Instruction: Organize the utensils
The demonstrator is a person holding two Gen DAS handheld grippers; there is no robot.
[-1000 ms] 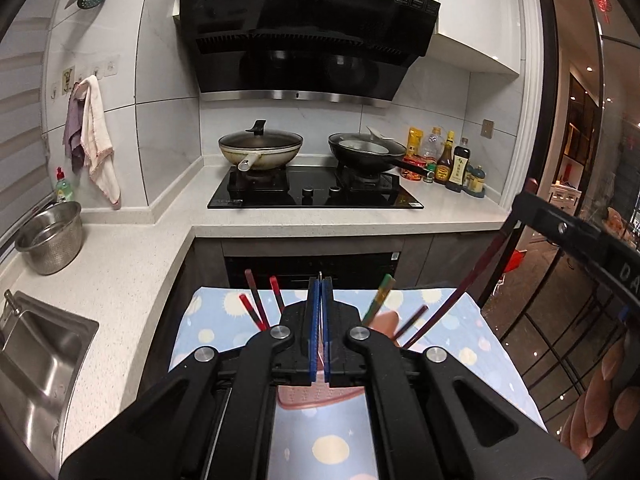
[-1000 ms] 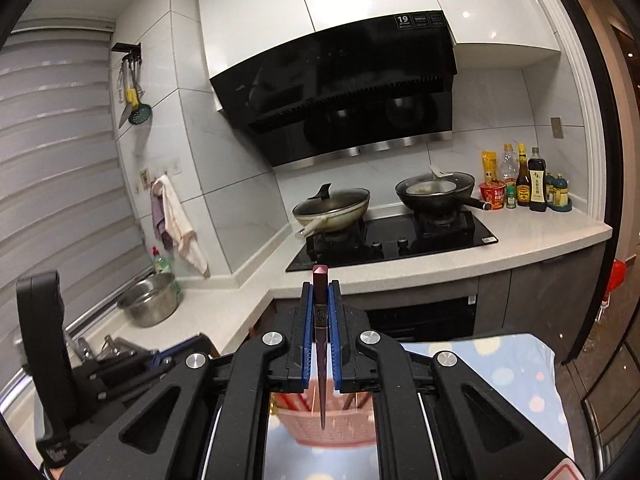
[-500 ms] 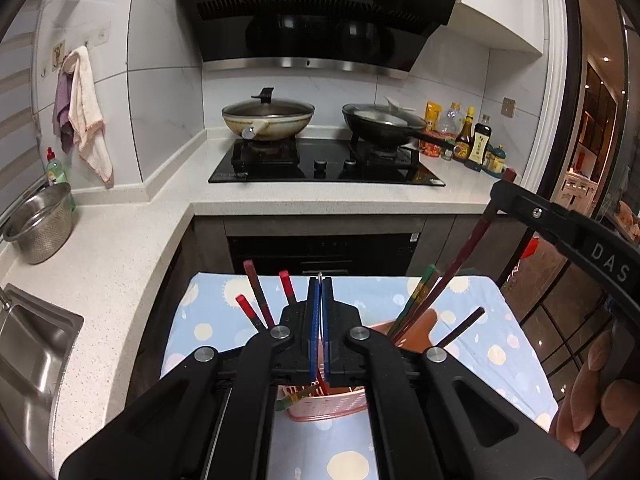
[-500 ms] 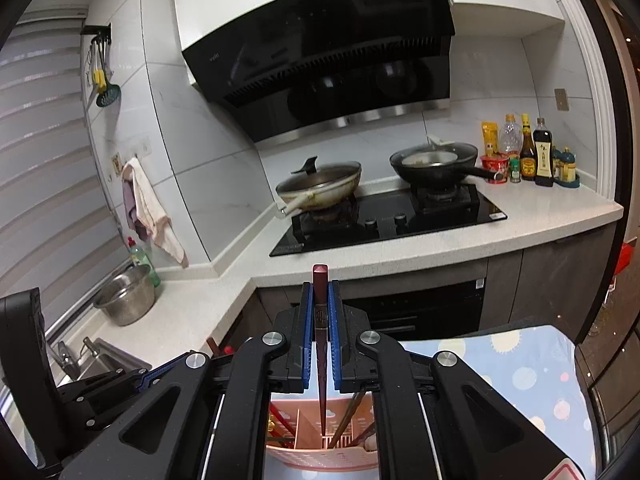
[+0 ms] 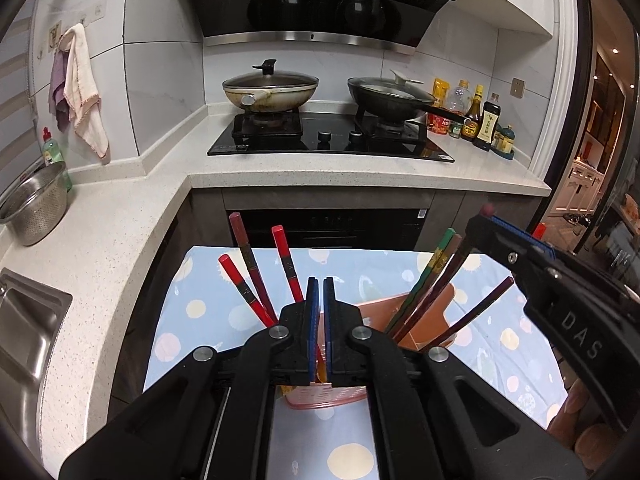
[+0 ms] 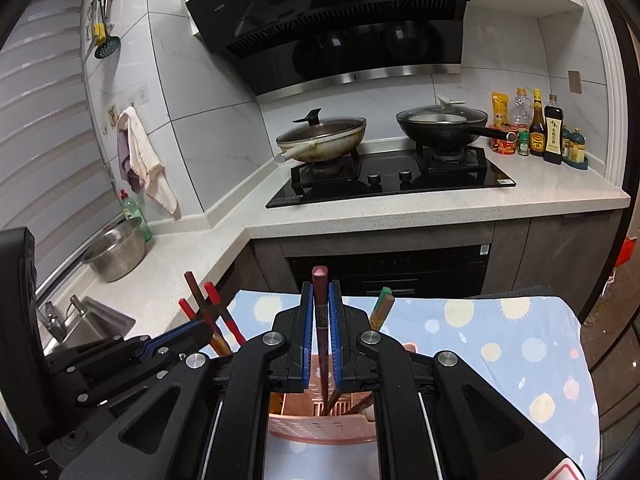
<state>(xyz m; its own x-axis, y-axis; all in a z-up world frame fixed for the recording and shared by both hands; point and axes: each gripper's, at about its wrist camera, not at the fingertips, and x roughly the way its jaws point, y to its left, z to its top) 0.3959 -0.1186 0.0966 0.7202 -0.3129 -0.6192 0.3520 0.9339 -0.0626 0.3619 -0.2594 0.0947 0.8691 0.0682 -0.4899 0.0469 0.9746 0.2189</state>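
we are holding a dark red chopstick (image 6: 320, 316) upright in our right gripper (image 6: 320, 300), its tip hanging in the pink basket (image 6: 320, 426) below. our left gripper (image 5: 317, 292) is sitting closed and empty just over the basket.

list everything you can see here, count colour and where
chopstick holder: one, pink, on the cloth below both grippers
chopsticks: several, red, brown and green, standing tilted in the holder
held chopstick: one, dark red, upright over the holder
cloth: one, pale blue with dots, covering the near table
pans: two, lidded, cream and black, on the hob
hob: one, black, on the far counter
bottles: several, beside the hob on the right
colander: one, steel, left counter
towels: two, purple and pale pink, hung on the left wall
left hand-held gripper: black, shut, empty
right hand-held gripper: black, shut on the held chopstick
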